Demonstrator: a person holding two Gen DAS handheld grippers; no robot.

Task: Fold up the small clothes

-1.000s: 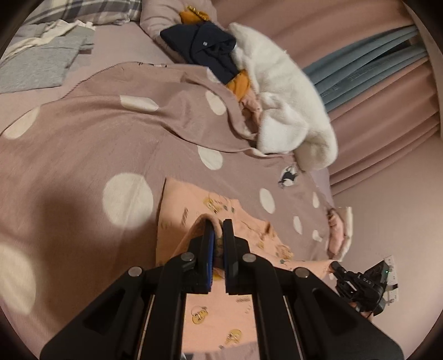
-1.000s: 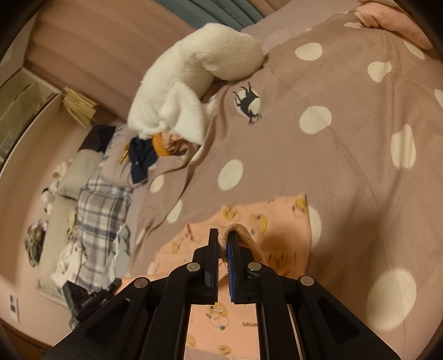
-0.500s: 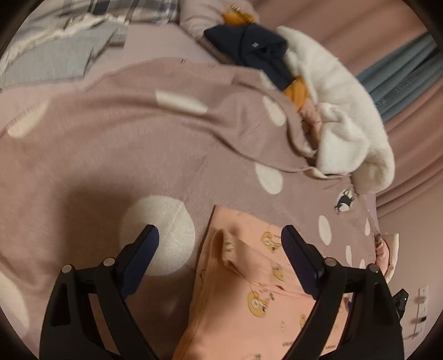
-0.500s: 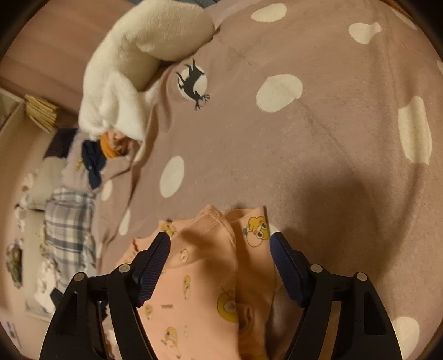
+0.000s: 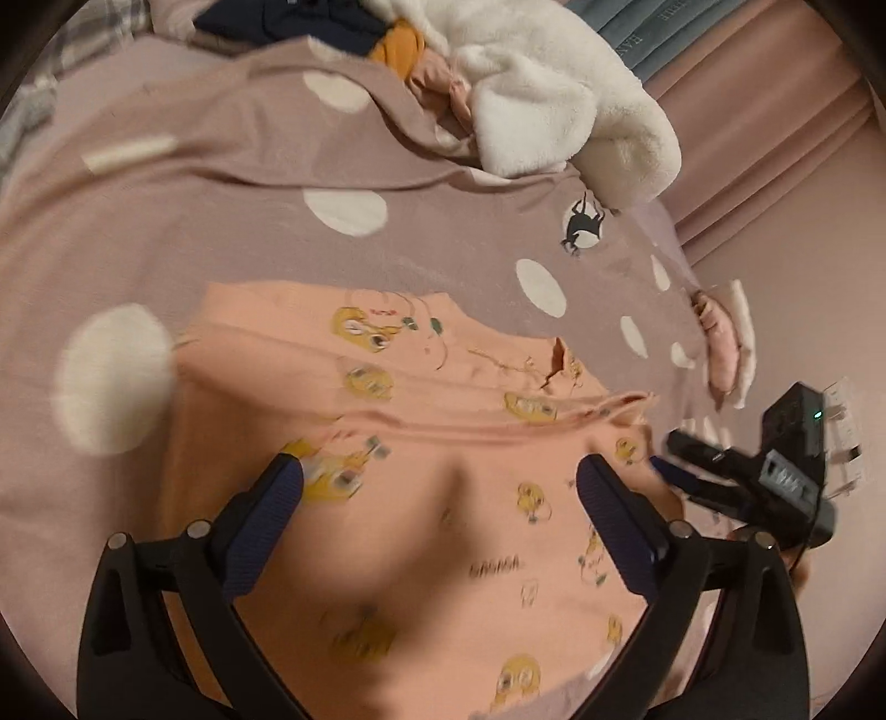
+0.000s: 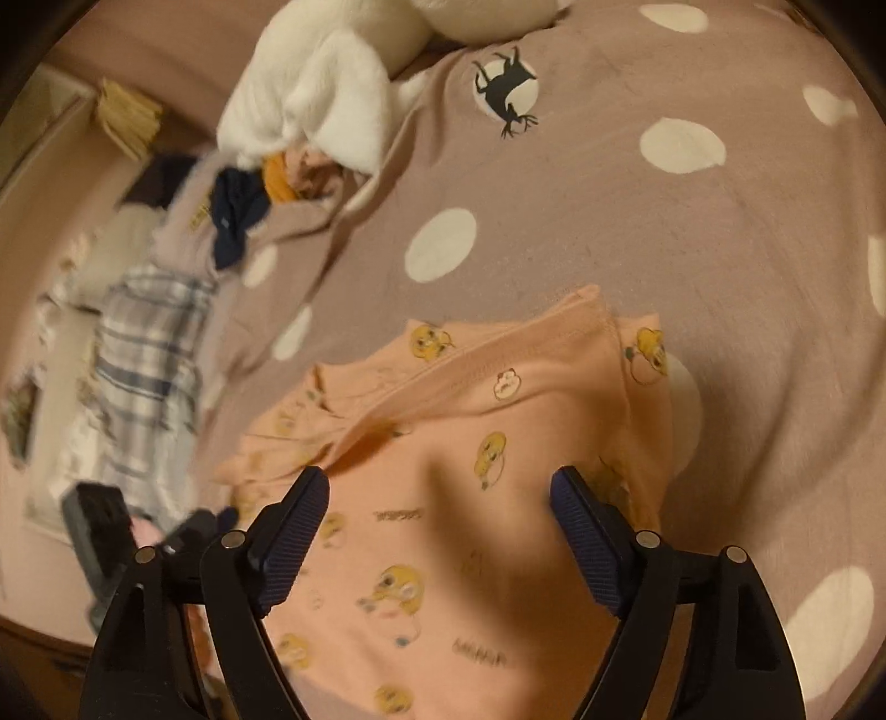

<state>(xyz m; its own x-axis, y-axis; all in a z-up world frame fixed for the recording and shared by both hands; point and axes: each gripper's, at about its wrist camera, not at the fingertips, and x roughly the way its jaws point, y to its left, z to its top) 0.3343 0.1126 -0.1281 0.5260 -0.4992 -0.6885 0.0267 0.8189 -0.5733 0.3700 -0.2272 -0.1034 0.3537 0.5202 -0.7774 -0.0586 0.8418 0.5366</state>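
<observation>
A small peach garment with yellow cartoon prints (image 5: 443, 531) lies folded over on the mauve polka-dot blanket (image 5: 232, 221); its top layer's hem runs across the middle. It also shows in the right wrist view (image 6: 487, 498). My left gripper (image 5: 440, 476) is open and empty, just above the garment's near half. My right gripper (image 6: 437, 487) is open and empty over the same garment, and it appears at the right of the left wrist view (image 5: 742, 482). The left gripper shows at the lower left of the right wrist view (image 6: 111, 531).
A white fluffy garment (image 5: 554, 94) lies on a pile of navy, orange and pink clothes (image 5: 387, 44) at the blanket's far edge. A pink folded item (image 5: 725, 349) sits at the right edge. A plaid cloth (image 6: 149, 354) lies left. Curtains (image 5: 764, 127) hang behind.
Both grippers were shut on the garment's edge a second ago. They let go, opened wide and pulled back toward the near side. The folded layer now lies flat.
</observation>
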